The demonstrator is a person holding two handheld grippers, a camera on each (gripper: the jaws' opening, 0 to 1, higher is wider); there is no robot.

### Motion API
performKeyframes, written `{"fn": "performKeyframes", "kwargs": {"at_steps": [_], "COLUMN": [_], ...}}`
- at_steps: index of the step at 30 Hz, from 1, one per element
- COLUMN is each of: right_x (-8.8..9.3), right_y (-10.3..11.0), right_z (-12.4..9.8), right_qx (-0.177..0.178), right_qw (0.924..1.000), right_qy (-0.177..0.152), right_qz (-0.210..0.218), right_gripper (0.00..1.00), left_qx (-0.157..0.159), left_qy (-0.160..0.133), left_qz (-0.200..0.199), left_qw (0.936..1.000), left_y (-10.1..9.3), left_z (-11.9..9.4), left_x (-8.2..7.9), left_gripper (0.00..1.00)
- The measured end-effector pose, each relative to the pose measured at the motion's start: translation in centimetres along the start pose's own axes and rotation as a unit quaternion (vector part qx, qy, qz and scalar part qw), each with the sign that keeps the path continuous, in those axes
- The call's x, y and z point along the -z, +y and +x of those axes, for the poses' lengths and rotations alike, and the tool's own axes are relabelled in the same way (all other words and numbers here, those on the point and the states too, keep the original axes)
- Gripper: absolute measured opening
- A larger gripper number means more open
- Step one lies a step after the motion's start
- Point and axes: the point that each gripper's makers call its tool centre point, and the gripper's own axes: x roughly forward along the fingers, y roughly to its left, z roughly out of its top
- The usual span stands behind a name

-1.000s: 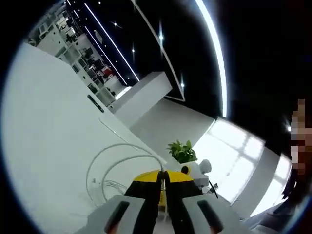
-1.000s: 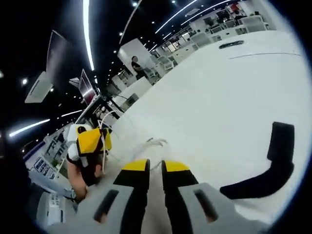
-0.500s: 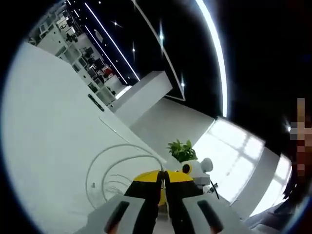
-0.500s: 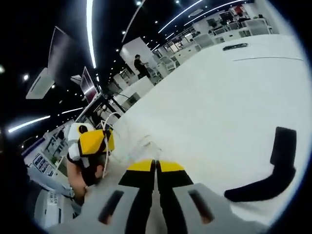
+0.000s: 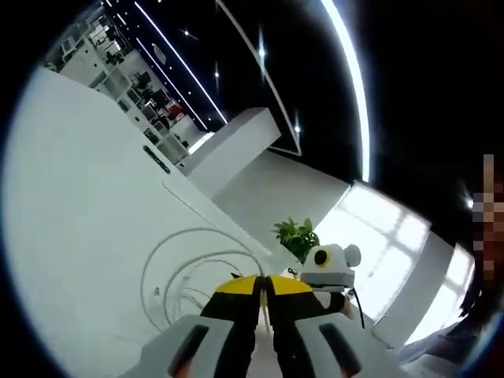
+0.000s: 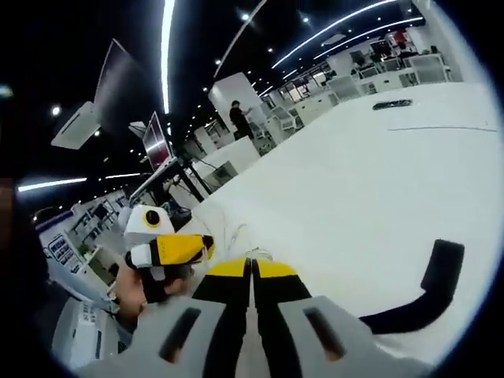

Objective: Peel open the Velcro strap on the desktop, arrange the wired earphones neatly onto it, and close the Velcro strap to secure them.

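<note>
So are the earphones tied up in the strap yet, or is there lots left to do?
Not yet. The black Velcro strap lies on the white desk with nothing on it. Right now both grippers are shut on the white earphone cable: the left gripper and the right gripper are gathering its loops. Left to do: lay the cable on the strap and close it.

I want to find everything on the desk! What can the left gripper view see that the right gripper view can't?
The left gripper view alone has the green plant and the white earphone cable's big loops. The right gripper view alone has the black Velcro strap lying open on the desk. Both share the white desk, and each catches the other hand-held gripper nearby.
</note>
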Motion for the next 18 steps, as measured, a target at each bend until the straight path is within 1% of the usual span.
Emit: {"fn": "performKeyframes", "kwargs": {"at_steps": [2,4,7,8,12,18], "right_x": [-0.4,-0.8,-1.1,-1.2,-1.0,-0.6], "right_y": [0.4,1.0,1.6,1.9,2.2,2.4], "right_z": [0.0,-0.2,-0.3,-0.3,-0.1,0.1], "right_qx": [-0.009,-0.017,-0.023,-0.024,-0.020,-0.020], "right_qw": [0.9999,0.9996,0.9986,0.9975,0.9939,0.9902], "right_qy": [-0.003,-0.010,-0.017,-0.017,-0.011,-0.001], "right_qz": [-0.005,-0.019,-0.046,-0.063,-0.108,-0.138], "right_gripper": [0.03,0.03,0.03,0.03,0.03,0.03], "left_qx": [0.000,-0.001,-0.005,-0.006,0.000,0.000], "left_qy": [0.002,0.000,-0.002,-0.002,-0.003,-0.003], "left_qz": [0.003,0.005,0.003,0.001,-0.006,-0.010], "left_qw": [1.0000,1.0000,1.0000,1.0000,1.0000,0.9999], "left_y": [0.0,0.0,0.2,0.2,0.0,0.0], "left_z": [0.0,0.0,-0.1,-0.1,0.0,0.0], "left_x": [0.1,-0.1,-0.2,-0.2,-0.1,-0.1], "left_gripper": [0.08,0.08,0.08,0.08,0.09,0.09]}}
